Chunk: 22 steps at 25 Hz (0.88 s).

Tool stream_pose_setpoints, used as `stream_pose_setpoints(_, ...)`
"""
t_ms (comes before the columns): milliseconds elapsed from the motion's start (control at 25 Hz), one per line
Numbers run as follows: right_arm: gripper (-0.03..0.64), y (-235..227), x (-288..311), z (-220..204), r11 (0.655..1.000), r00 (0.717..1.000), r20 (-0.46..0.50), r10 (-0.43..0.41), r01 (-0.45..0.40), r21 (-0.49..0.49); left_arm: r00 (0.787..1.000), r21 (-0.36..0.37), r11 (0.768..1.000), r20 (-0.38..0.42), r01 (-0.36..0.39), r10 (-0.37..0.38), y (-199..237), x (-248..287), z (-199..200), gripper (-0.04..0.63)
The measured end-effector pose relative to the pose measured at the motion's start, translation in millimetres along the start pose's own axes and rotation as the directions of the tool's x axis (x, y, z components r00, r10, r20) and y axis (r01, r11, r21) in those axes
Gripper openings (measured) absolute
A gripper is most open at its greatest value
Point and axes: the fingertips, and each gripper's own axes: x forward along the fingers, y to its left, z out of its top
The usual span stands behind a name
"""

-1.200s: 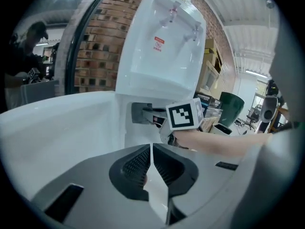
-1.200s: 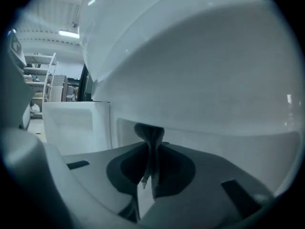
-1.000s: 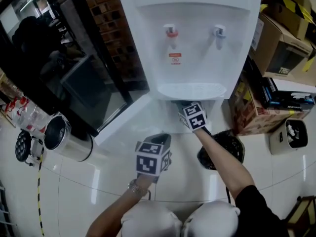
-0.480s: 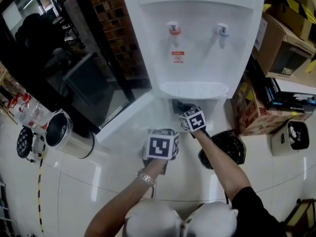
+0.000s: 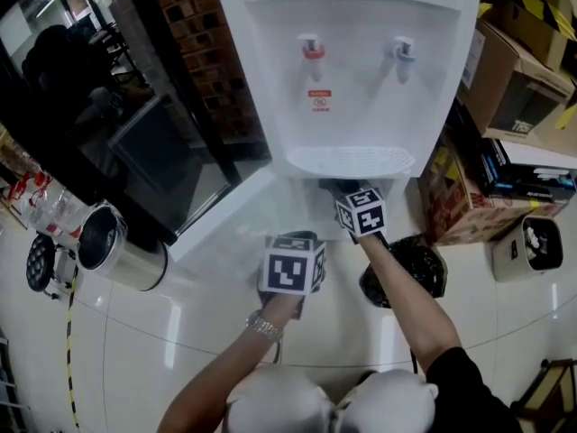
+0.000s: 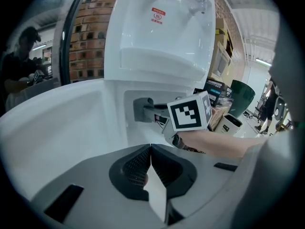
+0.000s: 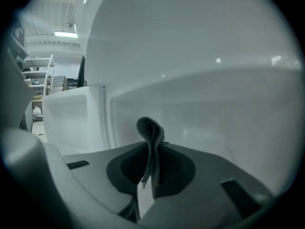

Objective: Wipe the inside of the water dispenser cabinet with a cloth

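Pinched tight between right gripper jaws: folded grey cloth, poking up past tips, inside water dispenser cabinet, before white inner wall. Left gripper: jaws together, empty, outside cabinet beside open door.

Water dispenser at upper centre; cardboard boxes at right edge, metal canister at lower left. Cloth within the cabinet opening.
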Motion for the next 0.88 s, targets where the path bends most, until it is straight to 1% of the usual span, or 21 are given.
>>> stream_pose_setpoints(80, 0.018, 8, 6, 11, 1.0, 1.0, 0.031, 0.007, -0.007, -0.022, 1.0, 0.004, 1.0, 0.002, 0.003, -0.003, 1, -2, 0, 0.002)
stream_pose_setpoints(160, 0.018, 19, 18, 1, 0.999, 1.0, 0.005, 0.021, -0.021, -0.048, 1.0, 0.009, 1.0, 0.004, -0.001, 0.001, 2, -5, 1, 0.002)
stream_pose_setpoints(280, 0.018, 32, 34, -37, 0.996, 0.995, -0.094, 0.033, -0.04, -0.078, 1.0, 0.017, 1.0, 0.011, -0.009, 0.009, 5, -10, 2, 0.002)
stream_pose_setpoints(400, 0.018, 42, 37, -73, 0.992, 0.978, -0.204, 0.05, -0.071, -0.1, 1.0, 0.02, 1.0, 0.014, -0.014, 0.014, 7, -15, 4, 0.002)
stream_pose_setpoints(480, 0.018, 38, 33, -87, 0.993, 0.97, -0.237, 0.06, -0.081, -0.083, 1.0, 0.011, 1.0, 0.018, -0.012, 0.012, 8, -15, 3, 0.002)
stream_pose_setpoints(520, 0.018, 31, 31, -82, 0.996, 0.974, -0.221, 0.052, -0.067, -0.061, 1.0, 0.007, 1.0, 0.019, -0.011, 0.011, 8, -15, 3, 0.002)
stream_pose_setpoints(560, 0.018, 21, 26, -71, 0.999, 0.982, -0.185, 0.037, -0.043, -0.03, 1.0, 0.006, 1.0, 0.021, -0.011, 0.011, 8, -15, 3, 0.002)
stream_pose_setpoints(640, 0.018, 2, 17, -35, 0.999, 0.996, -0.085, 0.001, 0.002, 0.038, 1.0, 0.01, 1.0, 0.02, -0.014, 0.014, 9, -15, 4, 0.002)
stream_pose_setpoints(720, 0.018, -7, 12, -5, 0.997, 1.0, -0.006, -0.016, 0.017, 0.073, 1.0, 0.023, 1.0, 0.016, -0.017, 0.016, 8, -16, 6, 0.002)
stream_pose_setpoints(760, 0.018, -5, 13, 1, 0.997, 1.0, 0.008, -0.01, 0.009, 0.071, 1.0, 0.027, 0.999, 0.013, -0.018, 0.017, 8, -16, 6, 0.002)
stream_pose_setpoints(800, 0.018, -1, 18, -1, 0.998, 1.0, 0.002, 0.004, -0.004, 0.06, 1.0, 0.027, 0.999, 0.008, -0.018, 0.018, 8, -15, 4, 0.002)
stream_pose_setpoints(880, 0.018, 11, 29, -22, 0.999, 0.998, -0.059, 0.031, -0.03, 0.018, 1.0, 0.027, 1.0, -0.002, -0.014, 0.014, 6, -14, -1, 0.002)
